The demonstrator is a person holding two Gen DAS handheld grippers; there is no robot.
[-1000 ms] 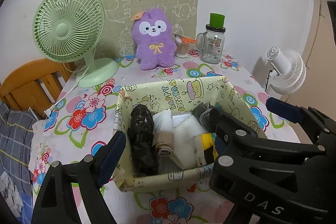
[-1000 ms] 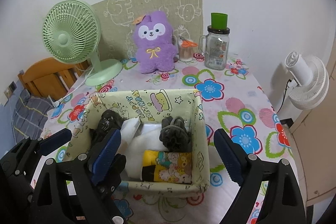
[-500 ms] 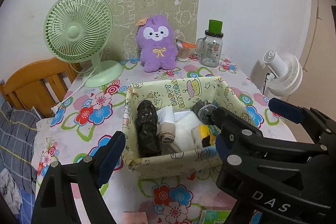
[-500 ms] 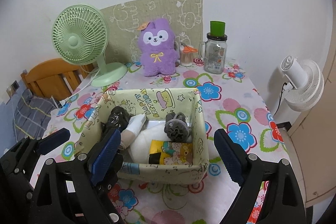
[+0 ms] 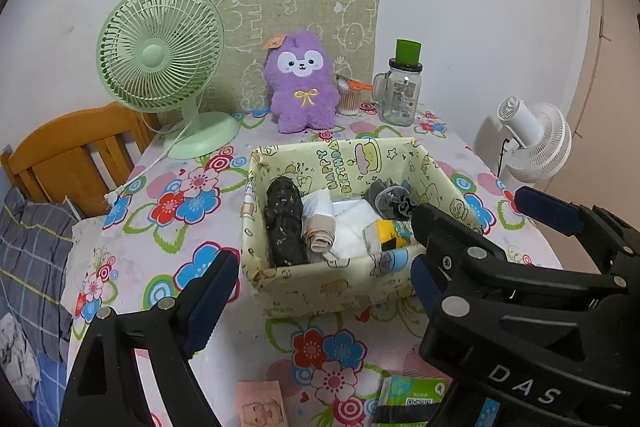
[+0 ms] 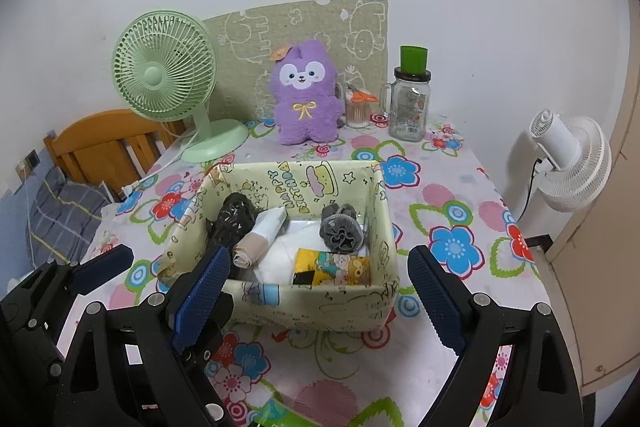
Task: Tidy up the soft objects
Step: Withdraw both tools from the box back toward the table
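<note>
Before my wide-open, empty left gripper (image 5: 320,291) and right gripper (image 6: 320,279), the cartoon-print fabric bin (image 6: 320,301) holds rolled soft items; packing looks nearly done. Next, I judge, calls for reaching the purple plush bunny (image 6: 306,97).

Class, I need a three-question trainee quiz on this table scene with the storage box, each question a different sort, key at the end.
1. True or false: the left gripper is shut on the purple plush toy.
2. Multiple choice: the grey mesh scrunchie lies A) beside the green desk fan, B) inside the yellow patterned box, C) on the glass jar.
3. Fill in: both the left gripper and the right gripper are ____.

Key: 1 false; 2 B; 3 open.
</note>
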